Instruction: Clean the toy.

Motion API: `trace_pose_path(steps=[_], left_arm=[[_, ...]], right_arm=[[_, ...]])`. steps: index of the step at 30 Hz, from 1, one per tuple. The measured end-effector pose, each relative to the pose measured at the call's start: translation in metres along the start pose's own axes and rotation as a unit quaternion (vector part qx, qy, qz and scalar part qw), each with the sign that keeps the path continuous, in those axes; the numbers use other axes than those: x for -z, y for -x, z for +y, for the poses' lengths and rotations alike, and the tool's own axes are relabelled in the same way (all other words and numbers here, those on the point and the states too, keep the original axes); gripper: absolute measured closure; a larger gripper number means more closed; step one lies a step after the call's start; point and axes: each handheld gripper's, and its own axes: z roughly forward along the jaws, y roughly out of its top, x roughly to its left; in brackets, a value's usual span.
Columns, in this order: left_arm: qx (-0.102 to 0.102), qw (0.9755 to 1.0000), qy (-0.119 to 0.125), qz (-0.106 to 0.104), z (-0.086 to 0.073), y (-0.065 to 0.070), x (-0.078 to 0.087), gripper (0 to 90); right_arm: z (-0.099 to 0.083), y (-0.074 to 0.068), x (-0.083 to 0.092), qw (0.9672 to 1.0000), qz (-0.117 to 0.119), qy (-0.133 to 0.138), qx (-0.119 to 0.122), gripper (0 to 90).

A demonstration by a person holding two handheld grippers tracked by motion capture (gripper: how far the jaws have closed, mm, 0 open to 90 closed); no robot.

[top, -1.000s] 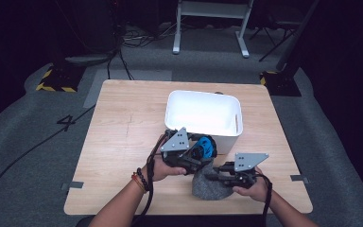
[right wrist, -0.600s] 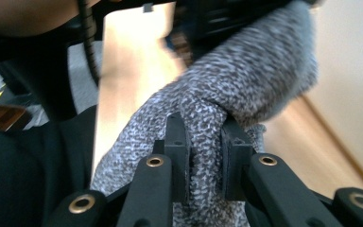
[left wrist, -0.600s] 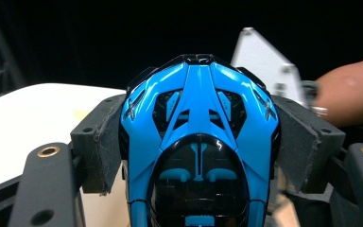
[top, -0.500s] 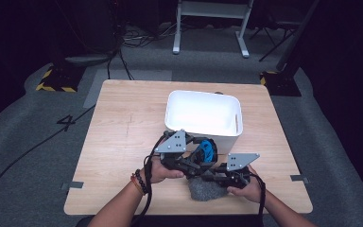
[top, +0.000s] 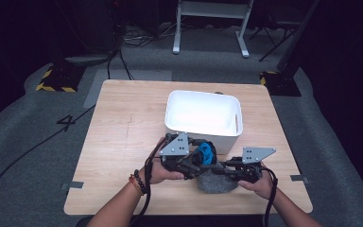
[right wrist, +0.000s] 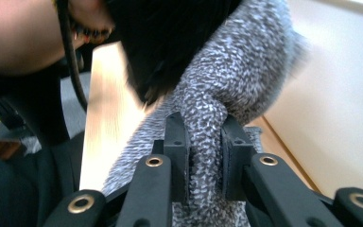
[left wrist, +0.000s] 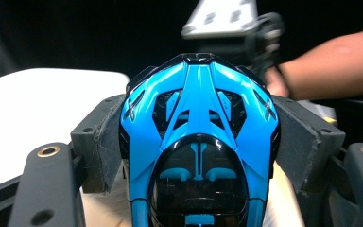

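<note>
So in my left gripper (top: 194, 163) I've got the blue and black toy car (left wrist: 199, 142), jaws pinching it across the body from both sides, pads flat on the flanks just behind the cabin. It sits above the desk (top: 123, 137), right in front of the white bin (top: 203, 116) and just beside its near wall. My guess is it's hard glossy plastic, light, stiff, and a bit slippery on those shiny panels, so the wide flat sides are the place to hold it; the nose and the thin fins look like the bits that would slip or snap. Moving right, my right gripper (right wrist: 203, 142) has its jaws pressed nearly together on a fold of the grey knitted pouch (right wrist: 236, 80), which lies on the desk at the near edge, touching or almost touching the car from below. That one's soft and floppy and probably weighs next to nothing; it bunches up wherever you grab it, so a pinch of fabric at the rim is all you can get, and it'll sag and swing if lifted. Count: one toy car, one grey pouch, one white bin, two grippers. I can't see whether anything is inside the pouch.
</note>
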Motion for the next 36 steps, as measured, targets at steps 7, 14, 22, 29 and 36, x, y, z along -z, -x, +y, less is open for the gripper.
trace_pose_path(steps=[7, 14, 22, 29, 36], left_arm=[[-0.006, 0.9994, 0.009, 0.032, 0.009, -0.005, 0.021, 26.0], [-0.009, 0.9979, 0.011, 0.063, 0.026, -0.010, 0.035, 26.0], [0.010, 0.9965, 0.012, 0.082, 0.041, -0.027, 0.041, 26.1], [0.005, 0.9960, 0.007, 0.089, 0.048, -0.036, 0.039, 26.1], [0.006, 0.9953, 0.004, 0.096, 0.054, -0.045, 0.039, 26.1]], right_arm=[[-0.012, 0.009, 0.010, 0.9888, -0.030, -0.146, 0.008, 72.4], [-0.029, 0.029, 0.004, 0.9786, -0.060, -0.195, -0.021, 38.6], [-0.032, 0.029, 0.006, 0.9756, -0.089, -0.200, -0.021, 24.7], [-0.039, 0.028, 0.000, 0.9735, -0.083, -0.211, -0.028, 25.1], [-0.044, 0.028, -0.010, 0.9715, -0.079, -0.221, -0.033, 21.9]])
